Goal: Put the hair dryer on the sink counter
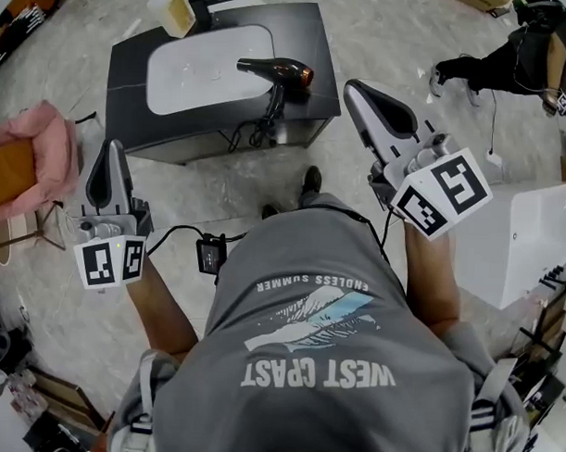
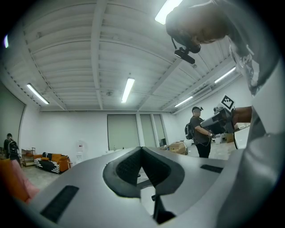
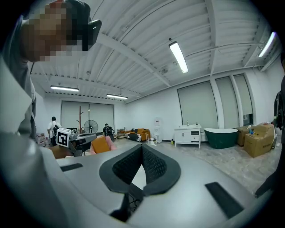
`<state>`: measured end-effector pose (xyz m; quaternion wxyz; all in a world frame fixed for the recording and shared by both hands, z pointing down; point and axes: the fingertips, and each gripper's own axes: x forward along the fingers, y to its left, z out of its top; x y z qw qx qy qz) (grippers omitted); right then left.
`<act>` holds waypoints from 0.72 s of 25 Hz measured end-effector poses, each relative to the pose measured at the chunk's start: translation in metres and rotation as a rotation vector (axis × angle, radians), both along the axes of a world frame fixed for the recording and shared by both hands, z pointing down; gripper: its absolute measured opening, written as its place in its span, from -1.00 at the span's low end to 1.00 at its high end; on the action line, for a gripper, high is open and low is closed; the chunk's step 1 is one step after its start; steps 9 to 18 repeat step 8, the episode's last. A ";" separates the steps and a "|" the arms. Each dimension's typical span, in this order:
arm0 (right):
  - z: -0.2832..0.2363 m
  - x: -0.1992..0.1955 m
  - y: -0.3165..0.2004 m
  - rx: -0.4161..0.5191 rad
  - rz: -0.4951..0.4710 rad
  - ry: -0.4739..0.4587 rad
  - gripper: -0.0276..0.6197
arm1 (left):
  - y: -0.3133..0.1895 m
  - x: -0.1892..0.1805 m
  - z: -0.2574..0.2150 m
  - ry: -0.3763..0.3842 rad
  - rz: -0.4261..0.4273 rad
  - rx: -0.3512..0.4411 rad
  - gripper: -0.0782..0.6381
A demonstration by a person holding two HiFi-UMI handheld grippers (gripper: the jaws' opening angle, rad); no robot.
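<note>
In the head view a black hair dryer [image 1: 281, 73] with a copper-coloured rear lies on the dark sink counter [image 1: 308, 31], just right of the white basin [image 1: 205, 60]. Its coiled cord [image 1: 257, 132] hangs over the counter's front edge. My left gripper [image 1: 109, 148] is held far to the left, well short of the counter, shut with nothing in it. My right gripper [image 1: 354, 86] points toward the counter's right end, a little right of the dryer and apart from it, also shut and empty. The left gripper [image 2: 141, 148] and the right gripper [image 3: 142, 147] each show their pads meeting in their own views.
A pink chair [image 1: 31, 151] stands at the left and a white cabinet [image 1: 533, 238] at the right. A small black box [image 1: 211, 255] with a cable lies on the floor by my feet. Another person [image 1: 511, 57] is at the far right, with others in the room behind.
</note>
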<state>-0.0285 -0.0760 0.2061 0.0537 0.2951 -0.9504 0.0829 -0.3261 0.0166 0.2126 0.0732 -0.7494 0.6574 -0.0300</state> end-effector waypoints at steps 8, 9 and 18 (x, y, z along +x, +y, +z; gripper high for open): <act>0.006 -0.018 0.018 -0.004 0.007 0.005 -0.83 | 0.009 -0.016 0.012 0.022 0.011 -0.018 -0.73; 0.006 -0.018 0.018 -0.004 0.007 0.005 -0.83 | 0.009 -0.016 0.012 0.022 0.011 -0.018 -0.73; 0.006 -0.018 0.018 -0.004 0.007 0.005 -0.83 | 0.009 -0.016 0.012 0.022 0.011 -0.018 -0.73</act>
